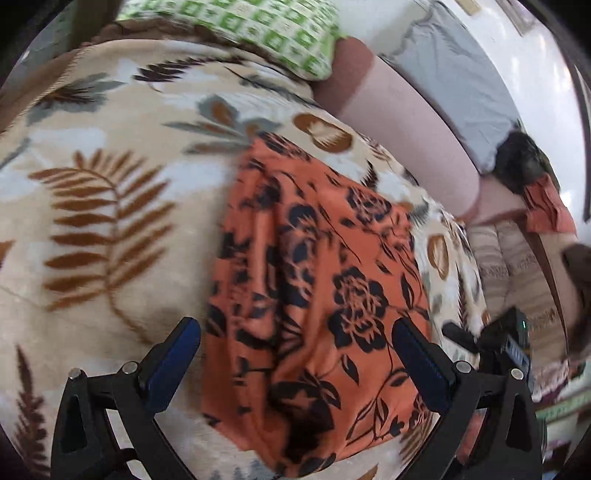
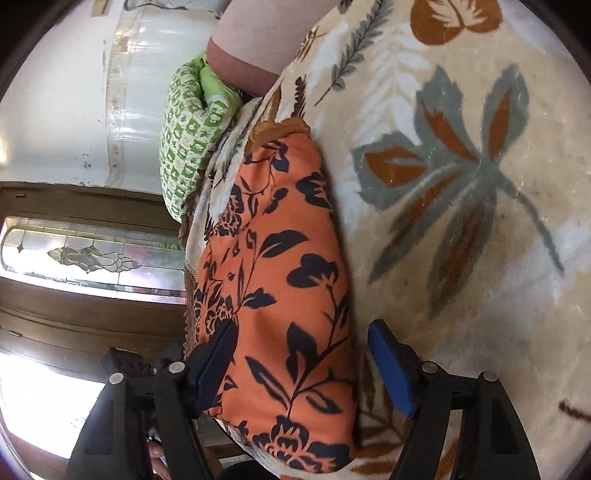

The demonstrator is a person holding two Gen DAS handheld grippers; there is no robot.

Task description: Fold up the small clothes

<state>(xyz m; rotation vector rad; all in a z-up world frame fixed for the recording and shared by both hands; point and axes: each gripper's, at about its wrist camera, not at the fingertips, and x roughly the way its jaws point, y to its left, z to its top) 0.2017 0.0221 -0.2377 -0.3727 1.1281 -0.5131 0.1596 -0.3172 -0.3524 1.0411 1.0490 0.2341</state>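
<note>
While both tools are hanging over the bed, the orange garment (image 1: pixel 317 295) with the dark floral print lies folded flat on the leaf-patterned blanket (image 1: pixel 110 221), close to the blanket's edge where it drops off the side of the bed. No brand tags, labels or readable writing show anywhere, not on the garment, the blanket or the tools.

The left tool (image 1: pixel 295 365) points down at a slant over the near end of the garment. Its jaws are spread wide, one blue-padded finger over bare blanket on one side and the other over the garment's far side, and the pads aren't pinching anything.

The right tool (image 2: pixel 304 369) is tilted down too, and the view looks rolled, since the room's window (image 2: pixel 92 254) shows sideways. Its jaws are wide apart with the garment (image 2: pixel 280 280) lying between them; one finger sits over the garment's edge nearest the side of the bed, the other over the blanket (image 2: pixel 461 184) just beside the garment. I can't see the pads gripping the fabric. The other tool's body peeks into each view at the bottom.

Toward the far end of the bed there's a green-and-white patterned pillow (image 1: pixel 258 29) beside a pinkish bolster (image 1: pixel 406 122).
</note>
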